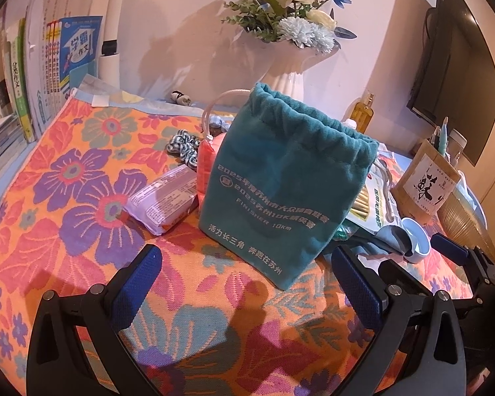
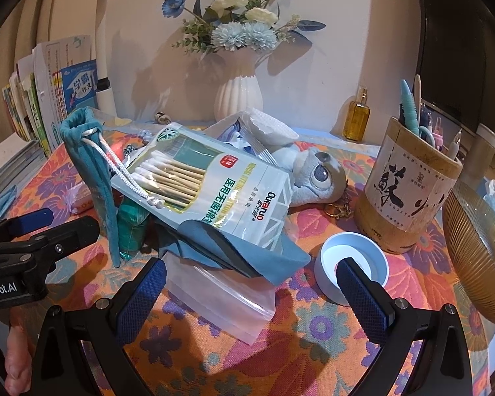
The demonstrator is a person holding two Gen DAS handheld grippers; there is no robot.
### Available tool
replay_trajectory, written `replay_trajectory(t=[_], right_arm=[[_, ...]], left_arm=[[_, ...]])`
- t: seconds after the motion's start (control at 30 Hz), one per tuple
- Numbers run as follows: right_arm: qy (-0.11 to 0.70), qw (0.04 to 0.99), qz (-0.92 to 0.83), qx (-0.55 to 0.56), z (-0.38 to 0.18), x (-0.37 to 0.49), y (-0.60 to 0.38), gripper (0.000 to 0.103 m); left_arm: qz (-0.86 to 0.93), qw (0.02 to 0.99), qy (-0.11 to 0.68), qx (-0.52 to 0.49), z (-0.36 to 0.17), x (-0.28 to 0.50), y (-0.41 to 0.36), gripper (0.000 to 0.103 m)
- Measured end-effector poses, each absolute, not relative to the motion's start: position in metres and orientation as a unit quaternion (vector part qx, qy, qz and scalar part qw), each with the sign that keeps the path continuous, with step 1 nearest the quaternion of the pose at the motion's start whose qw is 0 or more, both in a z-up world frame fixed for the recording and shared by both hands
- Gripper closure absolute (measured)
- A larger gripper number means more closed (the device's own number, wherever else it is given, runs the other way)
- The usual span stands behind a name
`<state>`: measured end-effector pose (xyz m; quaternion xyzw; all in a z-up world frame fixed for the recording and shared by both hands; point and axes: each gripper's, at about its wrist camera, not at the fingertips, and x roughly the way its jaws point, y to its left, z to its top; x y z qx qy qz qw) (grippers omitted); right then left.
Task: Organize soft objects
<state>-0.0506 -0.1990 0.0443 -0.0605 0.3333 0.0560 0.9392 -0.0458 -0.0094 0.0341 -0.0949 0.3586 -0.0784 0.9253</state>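
Left gripper (image 1: 247, 283) is seen spread wide with nothing between its blue pads, hovering low over the floral cloth (image 1: 66, 231) on the desk; the teal drawstring pouch (image 1: 280, 184) stands upright just ahead of it, mouth gathered but partly open at the top; a wrapped tissue pack (image 1: 163, 199) lies to the pouch's left, a pink packet (image 1: 208, 161) is wedged against the pouch's side, and a knotted blue-white cord (image 1: 183, 147) lies behind; the pouch is judged the likely container, so its rim should be pinched on one side and held steady rather than squeezed mid-body, since the fabric would collapse.

Right gripper (image 2: 250, 283) is likewise held wide and empty, above a clear zip bag (image 2: 221, 293) lying flat on the cloth; a cotton swab pack (image 2: 208, 184) rests tilted on a folded blue cloth (image 2: 264, 257), its upper end leaning toward the pouch, seen edge-on at left with its white cord draped over the pack; a grey plush toy (image 2: 316, 175) lies behind, near the bamboo pen holder (image 2: 409, 188); a white lid (image 2: 353, 260) sits just beside the right pad; the left gripper shows at the left edge; one soft item should be taken at a time, the cord cleared first to avoid dragging the pouch over, and the lid avoided on the descent.
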Motion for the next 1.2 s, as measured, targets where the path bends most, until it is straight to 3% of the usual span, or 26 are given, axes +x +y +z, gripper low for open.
replay_trajectory(t=[0.57,0.77,0.8,0.93,1.03,1.2], right_arm=[[0.356,0.931,0.052,0.062,0.061,-0.052,-0.288,0.000],[0.421,0.899,0.074,0.094,0.039,-0.038,-0.314,0.000],[0.429,0.895,0.074,0.092,0.035,-0.035,-0.313,0.000],[0.454,0.885,0.057,0.088,0.022,-0.019,-0.313,0.000],[0.464,0.879,0.050,0.095,0.020,-0.006,-0.316,0.000],[0.457,0.883,0.058,0.089,0.022,0.004,-0.313,0.018]], left_arm=[[-0.130,0.926,0.338,-0.109,0.070,-0.044,-0.033,0.001],[-0.099,0.928,0.338,-0.122,0.063,-0.020,-0.033,0.002],[-0.095,0.930,0.334,-0.121,0.062,-0.020,-0.030,0.005],[-0.093,0.932,0.331,-0.114,0.060,-0.016,-0.024,0.034],[-0.102,0.931,0.326,-0.127,0.060,-0.015,-0.016,0.051],[-0.108,0.927,0.325,-0.152,0.057,-0.011,-0.002,0.072]])
